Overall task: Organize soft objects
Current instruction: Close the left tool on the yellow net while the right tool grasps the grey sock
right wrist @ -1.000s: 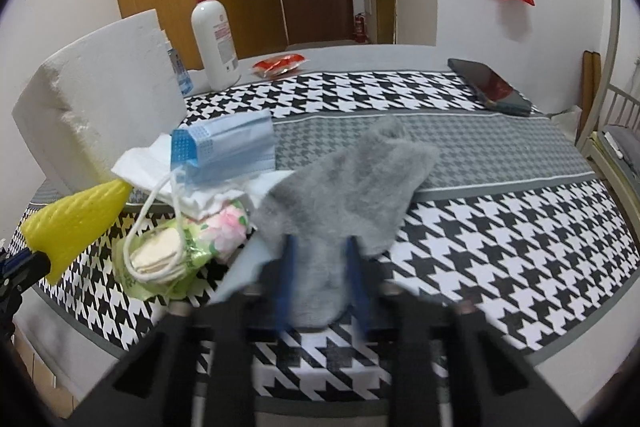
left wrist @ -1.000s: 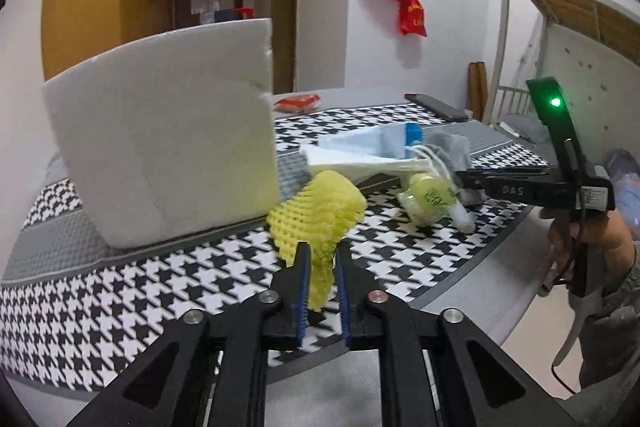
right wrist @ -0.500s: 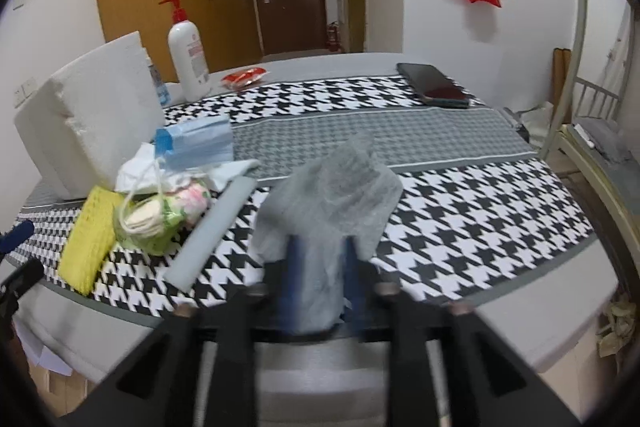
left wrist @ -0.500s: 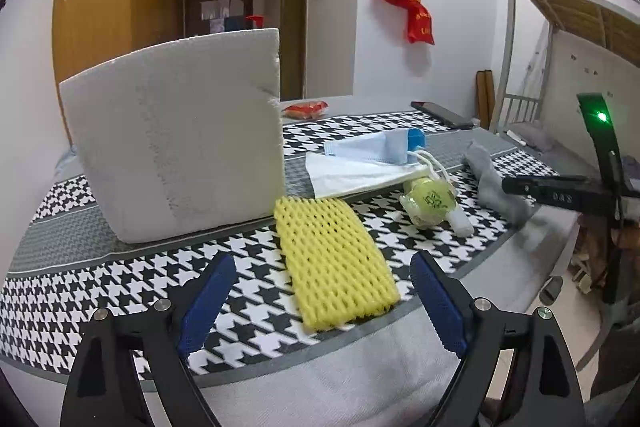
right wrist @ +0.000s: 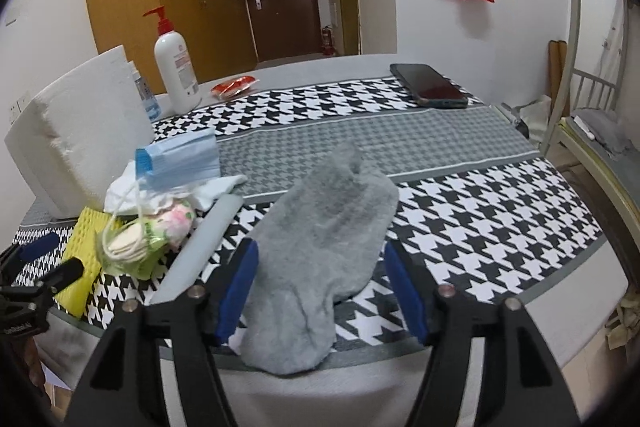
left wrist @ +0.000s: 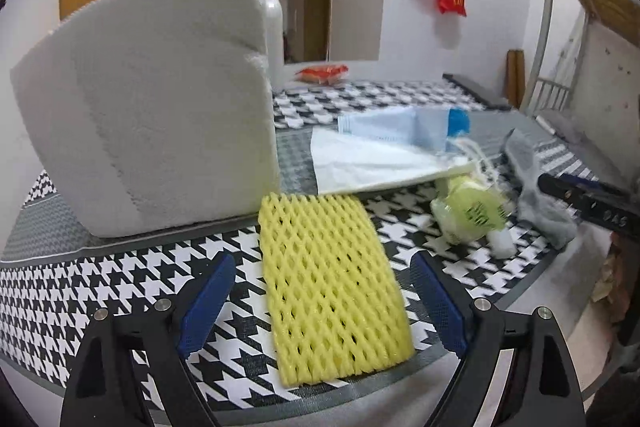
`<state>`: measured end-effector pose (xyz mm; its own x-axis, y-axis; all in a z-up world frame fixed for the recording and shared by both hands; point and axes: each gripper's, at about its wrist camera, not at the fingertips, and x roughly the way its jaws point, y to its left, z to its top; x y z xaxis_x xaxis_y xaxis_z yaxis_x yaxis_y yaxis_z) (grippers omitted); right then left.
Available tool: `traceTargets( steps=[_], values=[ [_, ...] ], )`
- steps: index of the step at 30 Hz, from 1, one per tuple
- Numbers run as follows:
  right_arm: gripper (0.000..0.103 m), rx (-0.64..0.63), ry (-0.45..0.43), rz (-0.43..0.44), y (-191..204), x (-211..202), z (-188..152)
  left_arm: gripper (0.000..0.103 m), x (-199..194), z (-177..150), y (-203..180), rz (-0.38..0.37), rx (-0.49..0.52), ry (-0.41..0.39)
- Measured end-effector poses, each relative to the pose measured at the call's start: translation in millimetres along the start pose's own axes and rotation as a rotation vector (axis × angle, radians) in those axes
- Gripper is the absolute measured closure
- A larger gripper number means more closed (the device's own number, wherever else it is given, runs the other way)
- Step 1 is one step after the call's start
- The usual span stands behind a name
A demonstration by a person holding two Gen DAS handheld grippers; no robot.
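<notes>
Yellow foam net [left wrist: 332,283] flat between wide-open left tool [left wrist: 320,303]; grey sock [right wrist: 320,255] between wide-open right tool [right wrist: 320,291]; labels unreadable.

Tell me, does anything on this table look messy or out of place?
Yes. The grey sock hangs over the table's front edge instead of lying fully on it. To its left, face masks, white tissue and a small green packet sit in a loose jumble. The yellow foam net lies flat.
</notes>
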<state>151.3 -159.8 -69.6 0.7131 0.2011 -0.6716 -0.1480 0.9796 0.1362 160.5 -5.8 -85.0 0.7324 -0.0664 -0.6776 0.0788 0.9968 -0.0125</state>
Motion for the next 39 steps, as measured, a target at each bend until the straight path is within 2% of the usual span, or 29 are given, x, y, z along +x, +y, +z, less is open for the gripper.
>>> traceTargets(
  steps=[2,4,6,8,9,17,23,25,26,28,30,31,39],
  values=[
    [0.029,0.002,-0.004,0.005,-1,0,0,0.032,7,-1,0,-0.002,0.002,0.034],
    [0.028,0.002,-0.009,0.006,-2,-1,1,0.037,12,-3,0,-0.019,-0.002,0.059],
    [0.025,0.003,-0.009,0.003,-2,0,1,0.048,10,-4,-2,-0.025,0.012,0.055],
    [0.024,0.008,-0.002,0.008,-3,2,0,0.081,7,-4,-4,-0.061,0.006,0.051],
    [0.024,0.009,0.002,0.01,-3,3,0,0.083,7,-3,-5,-0.069,0.004,0.056],
    [0.024,-0.009,0.034,0.006,8,14,-1,0.083,-21,-7,9,-0.076,-0.028,-0.032],
    [0.025,-0.034,0.068,-0.02,15,25,-1,0.083,-39,-19,24,-0.062,-0.052,-0.058],
    [0.032,-0.054,0.064,-0.042,17,26,-2,0.083,-42,-23,31,-0.06,-0.063,-0.064],
    [0.039,-0.063,0.064,-0.059,18,27,-2,0.083,-45,-25,33,-0.056,-0.068,-0.067],
    [0.058,-0.068,0.063,-0.058,18,26,-1,0.083,-48,-27,38,-0.046,-0.081,-0.07],
    [0.084,-0.075,0.062,-0.057,18,26,-1,0.083,-55,-32,44,-0.036,-0.091,-0.078],
    [0.089,-0.07,0.062,-0.048,17,24,-2,0.083,-62,-36,49,-0.029,-0.097,-0.084],
    [0.089,-0.049,-0.052,0.044,24,-23,0,0.083,-102,-41,62,-0.011,-0.082,-0.155]
  ],
)
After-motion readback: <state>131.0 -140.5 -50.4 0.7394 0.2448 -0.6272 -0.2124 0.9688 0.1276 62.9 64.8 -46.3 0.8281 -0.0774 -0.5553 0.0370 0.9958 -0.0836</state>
